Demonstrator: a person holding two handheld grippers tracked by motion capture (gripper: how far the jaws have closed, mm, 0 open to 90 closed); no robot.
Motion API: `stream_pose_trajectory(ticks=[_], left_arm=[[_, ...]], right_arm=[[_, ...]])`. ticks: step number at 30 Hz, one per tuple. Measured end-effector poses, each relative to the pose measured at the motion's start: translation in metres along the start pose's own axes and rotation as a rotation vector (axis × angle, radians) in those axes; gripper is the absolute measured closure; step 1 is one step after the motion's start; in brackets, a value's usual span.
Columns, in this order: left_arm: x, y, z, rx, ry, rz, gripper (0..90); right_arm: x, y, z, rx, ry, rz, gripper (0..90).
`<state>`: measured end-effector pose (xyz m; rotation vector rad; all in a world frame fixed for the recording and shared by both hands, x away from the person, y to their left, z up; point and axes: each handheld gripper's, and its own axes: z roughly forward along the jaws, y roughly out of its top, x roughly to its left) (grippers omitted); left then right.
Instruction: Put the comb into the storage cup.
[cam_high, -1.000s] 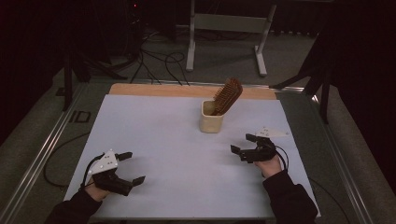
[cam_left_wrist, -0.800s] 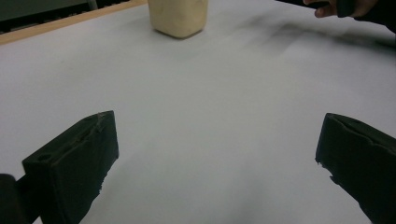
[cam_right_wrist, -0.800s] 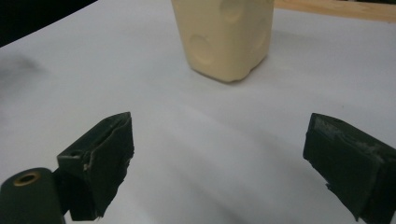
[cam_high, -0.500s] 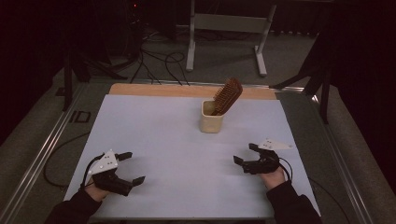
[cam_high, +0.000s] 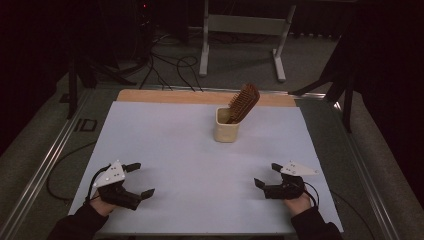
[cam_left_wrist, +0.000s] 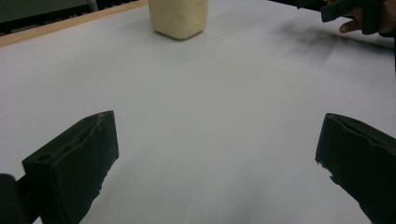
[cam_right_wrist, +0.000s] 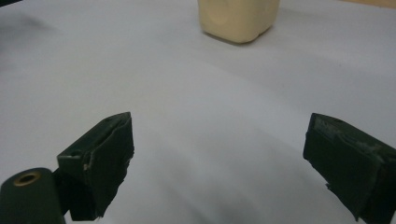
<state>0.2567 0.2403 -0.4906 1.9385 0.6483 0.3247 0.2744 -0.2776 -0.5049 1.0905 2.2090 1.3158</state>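
Both grippers gape empty; brown bristly brush (cam_high: 243, 102) leans tilted in cream cup (cam_high: 226, 131)

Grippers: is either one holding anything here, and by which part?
Nothing is held. The left gripper and right gripper are open over the white sheet; the brush stands in the cup.

Your worktop (cam_high: 165, 145) is covered in plain pale white with no pattern, and a light wooden strip shows along its far edge. Above the middle of the frame, the cup (cam_high: 226, 126) is cream and the brush (cam_high: 243, 102) in it is brown. Your left gripper (cam_high: 138, 179) and right gripper (cam_high: 266, 174) are black, each topped with a light grey plate.
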Motion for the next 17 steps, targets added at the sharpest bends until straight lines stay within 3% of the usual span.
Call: stream_pose_trajectory(ticks=[17], left_arm=[[-0.0002,-0.0004,0.0006,0.009,0.000,0.008,0.1]], right_arm=[[-0.0013,-0.0073,-0.0058,0.002,-0.038,-0.011,8.5]])
